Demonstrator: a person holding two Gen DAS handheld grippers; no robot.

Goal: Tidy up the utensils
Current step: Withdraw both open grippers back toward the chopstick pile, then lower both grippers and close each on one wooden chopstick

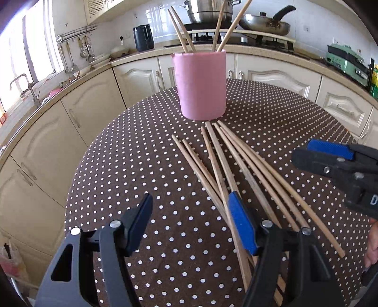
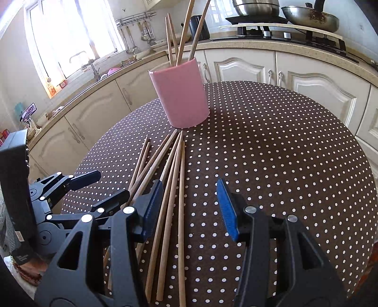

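Left wrist: stove pan behind holder

Kitchen setting: cream panelled cabinets ran beneath a speckled countertop; a bright window lit the sink tap; a steel pot and a pan stood on the hob; a dotted brown tablecloth covered the table

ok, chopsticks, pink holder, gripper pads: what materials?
Chopsticks: likely bare wood or bamboo; matte tan with faint grain.
Pink holder: unclear, maybe plastic or foam-wrapped; flat matte, no glaze shine.
Blue pads on the fingers: probably rubber or foam; dull, slightly textured.
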